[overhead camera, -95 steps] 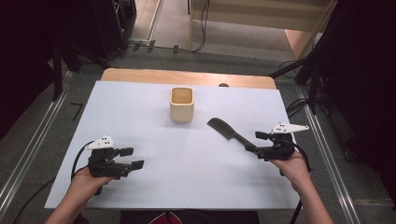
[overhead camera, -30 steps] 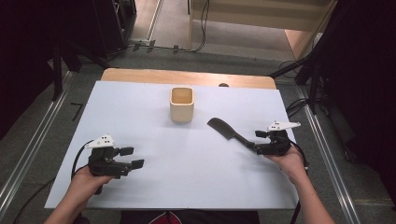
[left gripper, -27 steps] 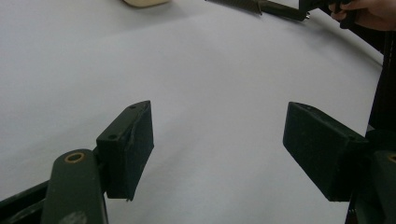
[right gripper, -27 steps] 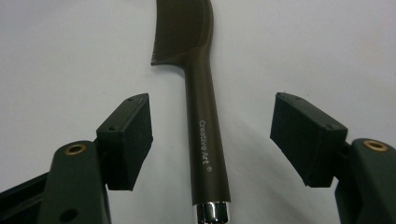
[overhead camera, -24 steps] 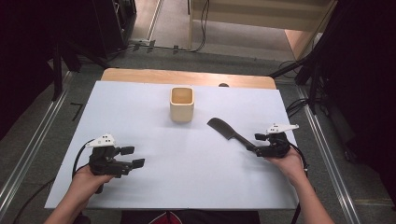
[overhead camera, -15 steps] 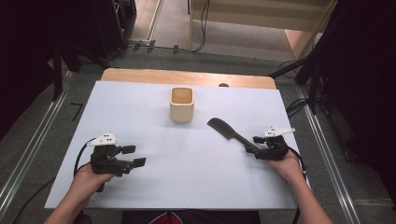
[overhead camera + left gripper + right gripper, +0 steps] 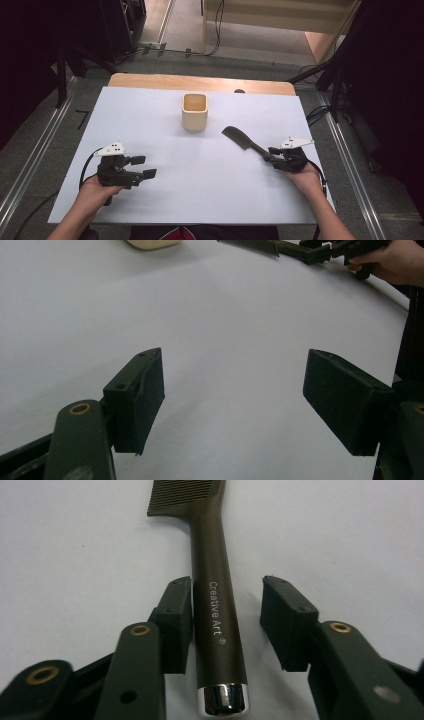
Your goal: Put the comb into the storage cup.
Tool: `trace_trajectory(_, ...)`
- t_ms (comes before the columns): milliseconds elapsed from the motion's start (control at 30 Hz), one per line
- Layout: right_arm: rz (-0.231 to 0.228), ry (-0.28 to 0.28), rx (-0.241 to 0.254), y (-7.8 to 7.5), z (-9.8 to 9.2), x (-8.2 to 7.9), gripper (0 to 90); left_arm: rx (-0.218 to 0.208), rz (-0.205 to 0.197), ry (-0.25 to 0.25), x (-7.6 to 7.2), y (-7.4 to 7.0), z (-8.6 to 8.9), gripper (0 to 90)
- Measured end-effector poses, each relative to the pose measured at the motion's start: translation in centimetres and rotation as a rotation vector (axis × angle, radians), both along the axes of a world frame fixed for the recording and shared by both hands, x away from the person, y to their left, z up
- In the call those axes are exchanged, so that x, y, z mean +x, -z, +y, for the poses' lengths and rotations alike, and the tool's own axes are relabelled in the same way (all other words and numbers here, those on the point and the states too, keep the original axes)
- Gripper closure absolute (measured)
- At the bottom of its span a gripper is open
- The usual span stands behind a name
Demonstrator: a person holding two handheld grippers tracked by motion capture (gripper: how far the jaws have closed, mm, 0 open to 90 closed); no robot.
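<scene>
A lab or studio recording space: a white-topped table [image 7: 150, 125] stands on a grey floor between metal rails [image 7: 30, 165], with loose cables [image 7: 217, 25] and dark equipment stands [image 7: 65, 55] around it.

The comb [image 7: 216, 605] is dark brown with fine ridged teeth, a silver chrome end cap and white lettering along its handle. The cup [image 7: 194, 111] is pale beige. The table [image 7: 210, 200] wears white, its far edge bare light wood. Both claws are black, with brass-coloured rivets.
</scene>
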State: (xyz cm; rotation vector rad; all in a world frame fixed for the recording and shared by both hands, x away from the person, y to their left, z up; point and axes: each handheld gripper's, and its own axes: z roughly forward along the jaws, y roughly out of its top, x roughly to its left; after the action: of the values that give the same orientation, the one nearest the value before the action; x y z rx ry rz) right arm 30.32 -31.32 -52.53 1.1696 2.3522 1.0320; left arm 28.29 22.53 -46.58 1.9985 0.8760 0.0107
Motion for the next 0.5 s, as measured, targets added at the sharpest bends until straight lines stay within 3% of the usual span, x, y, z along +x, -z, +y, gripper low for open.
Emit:
trace_trajectory(233,0.000,-0.017,0.007,0.01,-0.04,0.02,69.3,-0.001,0.001,0.000,0.01,0.02,-0.02,25.5)
trace_trajectory(500,0.017,-0.019,0.024,-0.03,-0.24,0.18,70.0,-0.001,0.000,-0.001,0.01,0.01,-0.02,25.5)
